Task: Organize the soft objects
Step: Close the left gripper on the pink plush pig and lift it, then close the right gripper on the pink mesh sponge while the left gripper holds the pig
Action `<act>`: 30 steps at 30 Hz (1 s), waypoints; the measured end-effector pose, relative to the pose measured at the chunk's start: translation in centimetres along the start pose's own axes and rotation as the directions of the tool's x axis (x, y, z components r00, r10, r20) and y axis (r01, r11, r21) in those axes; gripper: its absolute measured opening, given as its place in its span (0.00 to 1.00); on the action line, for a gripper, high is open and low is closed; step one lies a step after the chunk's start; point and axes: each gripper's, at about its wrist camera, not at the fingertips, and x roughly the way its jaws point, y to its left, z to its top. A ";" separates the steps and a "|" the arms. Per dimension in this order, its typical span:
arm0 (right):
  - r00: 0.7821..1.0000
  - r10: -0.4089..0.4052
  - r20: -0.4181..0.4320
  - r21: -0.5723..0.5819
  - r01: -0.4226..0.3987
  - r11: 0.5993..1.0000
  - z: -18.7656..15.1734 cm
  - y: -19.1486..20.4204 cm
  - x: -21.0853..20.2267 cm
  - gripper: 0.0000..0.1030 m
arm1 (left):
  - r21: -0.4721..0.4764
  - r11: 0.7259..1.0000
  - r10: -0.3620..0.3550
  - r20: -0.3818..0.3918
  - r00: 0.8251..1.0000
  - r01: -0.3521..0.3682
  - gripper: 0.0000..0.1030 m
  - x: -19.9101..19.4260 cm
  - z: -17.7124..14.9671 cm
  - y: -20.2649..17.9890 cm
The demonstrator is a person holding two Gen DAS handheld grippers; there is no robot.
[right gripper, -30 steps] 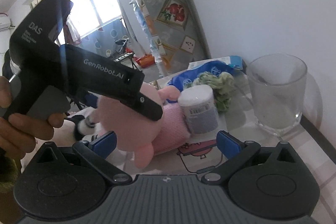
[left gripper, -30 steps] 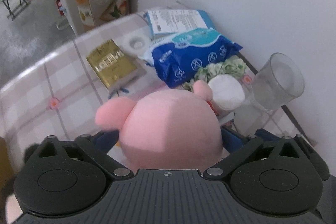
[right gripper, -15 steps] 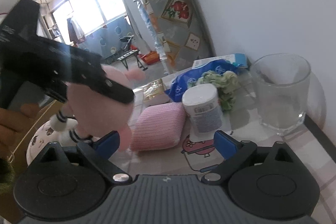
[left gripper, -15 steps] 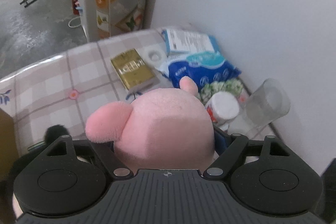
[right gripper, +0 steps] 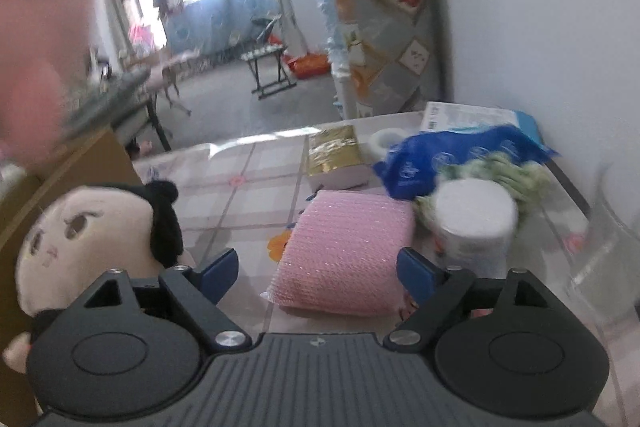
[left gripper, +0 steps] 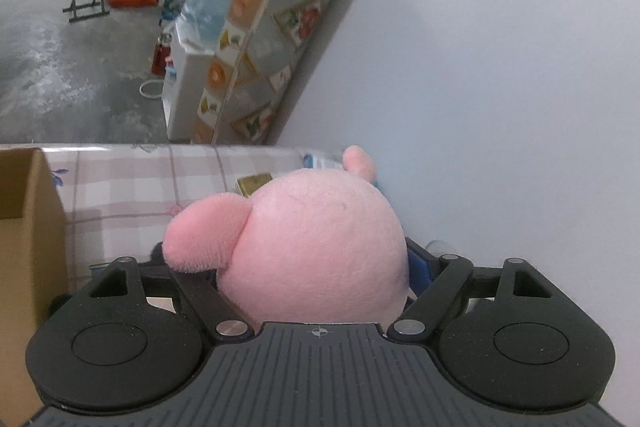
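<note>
Sponge (right gripper: 344, 251) lies between doll (right gripper: 84, 239) and jar (right gripper: 474, 227) on table (right gripper: 248, 195).

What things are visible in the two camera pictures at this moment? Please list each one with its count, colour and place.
pink plush toy: 1, pink, between the left jaws, above the table
cardboard box: 1, brown, left edge of the table
doll: 1, cream face with black hair, left of the right gripper
pink sponge: 1, pink, on the table between the right jaws, untouched
white jar: 1, white, right of the sponge
gold box: 1, gold, behind the sponge
blue packet: 1, blue, near the wall
green scrunchie: 1, green and white, behind the jar
clear glass: 1, transparent, far right
table: 1, checked cloth
left gripper: 1, black, closed on the plush
right gripper: 1, black with blue pads, open
</note>
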 end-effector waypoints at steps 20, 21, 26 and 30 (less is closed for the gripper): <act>0.989 -0.072 -0.133 -0.006 0.072 0.997 0.7 1.1 4.5 0.51 | -0.131 0.988 -0.074 0.084 0.994 0.084 0.79 -4.2 -1.0 4.9; 0.988 -0.071 -0.136 -0.003 0.072 0.997 0.7 1.1 4.4 0.51 | -0.136 0.987 -0.074 0.083 0.994 0.085 0.79 -4.2 -1.0 4.9; 0.985 -0.051 -0.165 0.014 0.054 0.998 -0.2 1.1 2.7 0.50 | -0.145 0.985 -0.081 0.078 0.994 0.092 0.79 -4.8 -1.4 4.9; 0.982 -0.015 -0.190 0.047 0.024 0.999 -2.2 0.7 -1.0 0.50 | -0.144 0.985 -0.089 0.072 0.993 0.098 0.79 -5.0 -1.8 4.5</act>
